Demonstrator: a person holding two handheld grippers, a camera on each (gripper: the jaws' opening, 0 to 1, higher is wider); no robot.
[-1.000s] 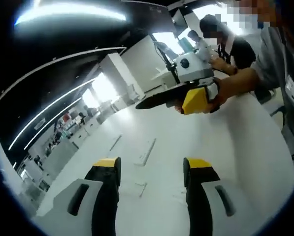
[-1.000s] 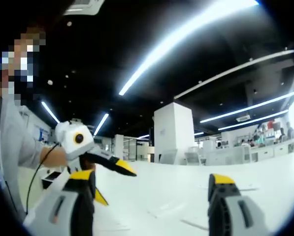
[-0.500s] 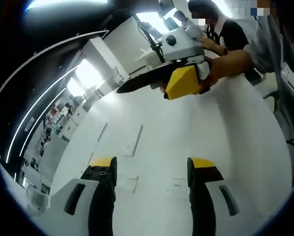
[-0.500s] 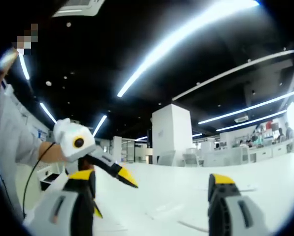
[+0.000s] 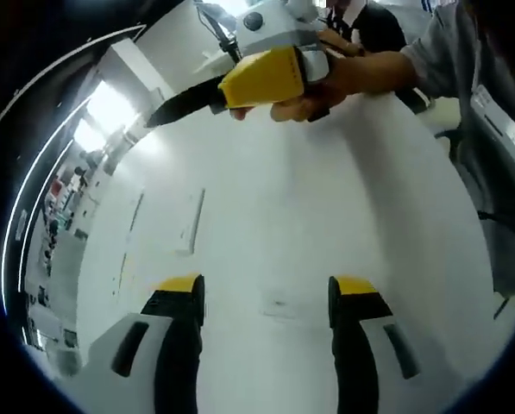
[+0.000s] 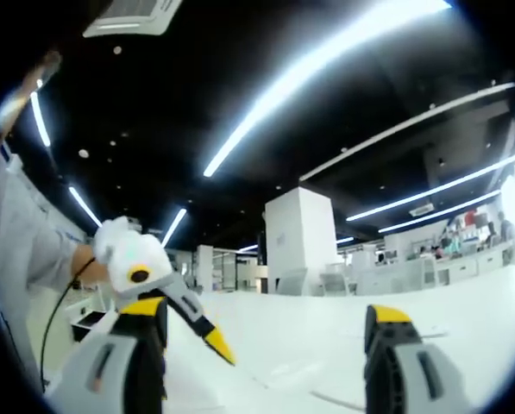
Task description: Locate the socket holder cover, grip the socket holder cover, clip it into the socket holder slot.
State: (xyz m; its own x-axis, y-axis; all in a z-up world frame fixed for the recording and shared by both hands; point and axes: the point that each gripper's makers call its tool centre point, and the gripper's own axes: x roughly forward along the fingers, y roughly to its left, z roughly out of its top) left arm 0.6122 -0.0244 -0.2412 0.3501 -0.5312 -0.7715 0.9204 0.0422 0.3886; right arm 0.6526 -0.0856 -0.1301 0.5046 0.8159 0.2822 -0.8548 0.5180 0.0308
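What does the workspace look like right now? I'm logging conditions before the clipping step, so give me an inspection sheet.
Surface: white table, bare in its middle.
Job's things: long white strips lie flat on the table ahead of the left gripper; which is the socket holder cover cannot be told.
Clutter: small faint piece on the table between the left gripper's jaws.
Grippers: left gripper open, holding nothing, above the table; right gripper open, holding nothing, raised and facing across the hall.
Cables: dark cable hangs from the person's hand in the right gripper view.
Surroundings: large hall with ceiling strip lights, white pillar, distant benches.
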